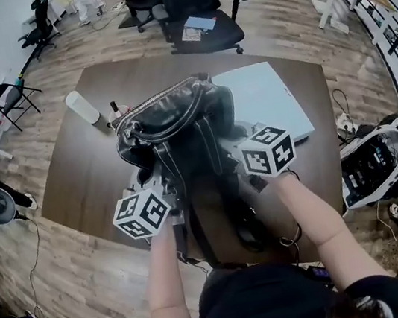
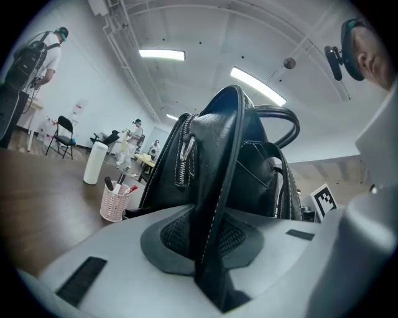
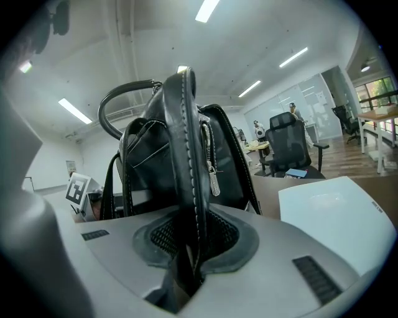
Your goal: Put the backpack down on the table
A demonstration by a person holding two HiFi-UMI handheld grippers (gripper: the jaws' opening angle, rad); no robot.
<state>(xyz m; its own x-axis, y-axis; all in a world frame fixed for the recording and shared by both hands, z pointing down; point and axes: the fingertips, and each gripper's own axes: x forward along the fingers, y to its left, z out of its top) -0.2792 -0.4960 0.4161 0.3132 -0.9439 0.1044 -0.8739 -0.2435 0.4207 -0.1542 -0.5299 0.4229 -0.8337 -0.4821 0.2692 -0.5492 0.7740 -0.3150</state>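
A black leather backpack (image 1: 178, 124) stands upright over the near middle of the brown table (image 1: 81, 174), and its base is hidden from me. My left gripper (image 1: 161, 196) is at its near left side, shut on a black shoulder strap (image 2: 217, 186) that runs up between the pads. The right gripper (image 1: 241, 147) is at the near right side, shut on the other strap (image 3: 186, 174). In both gripper views the bag (image 2: 249, 161) fills the middle, with its zip pull (image 3: 213, 180) hanging down.
A white board (image 1: 267, 94) lies on the table right of the bag. A pink pen cup (image 2: 114, 202) and a white roll (image 1: 82, 107) stand at the far left. A black office chair (image 1: 197, 11) is beyond the table, and equipment crowds the floor at right.
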